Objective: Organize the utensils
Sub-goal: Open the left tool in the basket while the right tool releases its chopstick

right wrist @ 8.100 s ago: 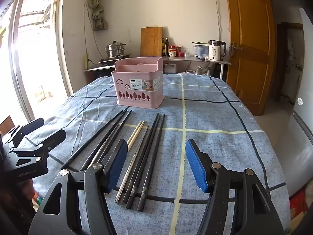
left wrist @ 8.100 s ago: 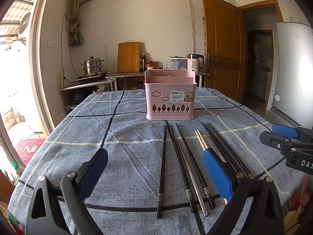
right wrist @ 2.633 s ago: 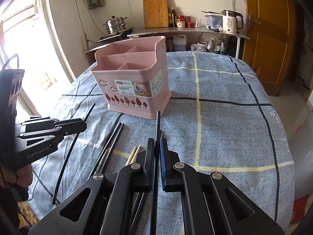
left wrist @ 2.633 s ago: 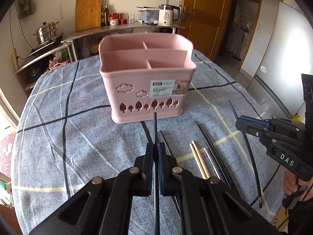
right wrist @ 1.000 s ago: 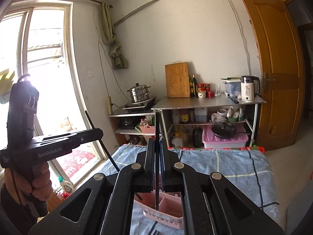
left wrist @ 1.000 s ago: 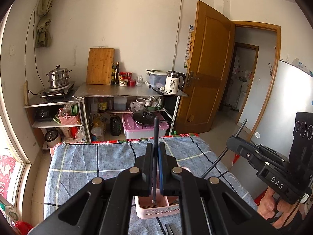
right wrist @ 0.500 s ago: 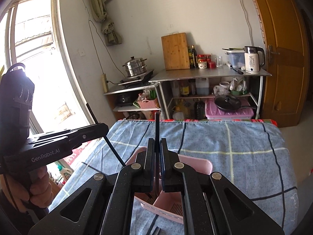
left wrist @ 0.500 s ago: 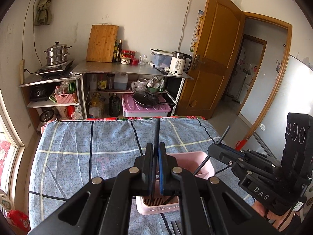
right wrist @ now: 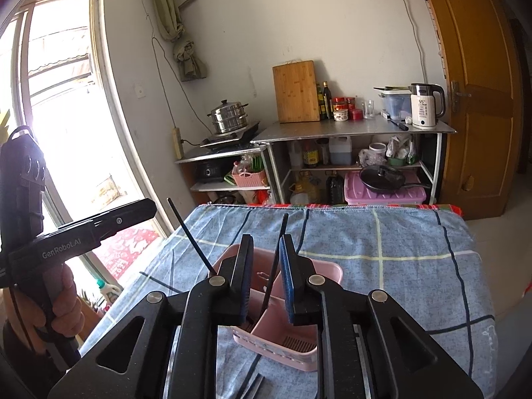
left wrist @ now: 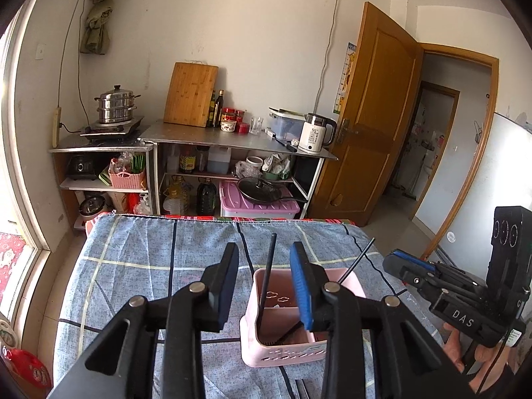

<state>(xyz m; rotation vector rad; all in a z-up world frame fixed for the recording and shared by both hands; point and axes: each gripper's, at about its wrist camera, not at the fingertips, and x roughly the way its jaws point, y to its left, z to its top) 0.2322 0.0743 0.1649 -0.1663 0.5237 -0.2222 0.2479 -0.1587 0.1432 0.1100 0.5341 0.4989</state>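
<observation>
Both my left gripper (left wrist: 264, 286) and right gripper (right wrist: 265, 277) have just been opening, pads now clear of two slim black chopsticks (left wrist: 267, 274) standing loose in the pink plastic utensil basket (left wrist: 266, 349) on the blue checked bench (left wrist: 133, 266), so that pair is stowed.

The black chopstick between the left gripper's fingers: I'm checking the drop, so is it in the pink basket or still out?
In. The black chopstick stands with its lower end inside the pink basket.

Two thin black chopsticks (left wrist: 267, 267) leaning, seemingly loose, inside pink plastic utensil basket (left wrist: 282, 354) midway along the tablecloth's near edge.
</observation>
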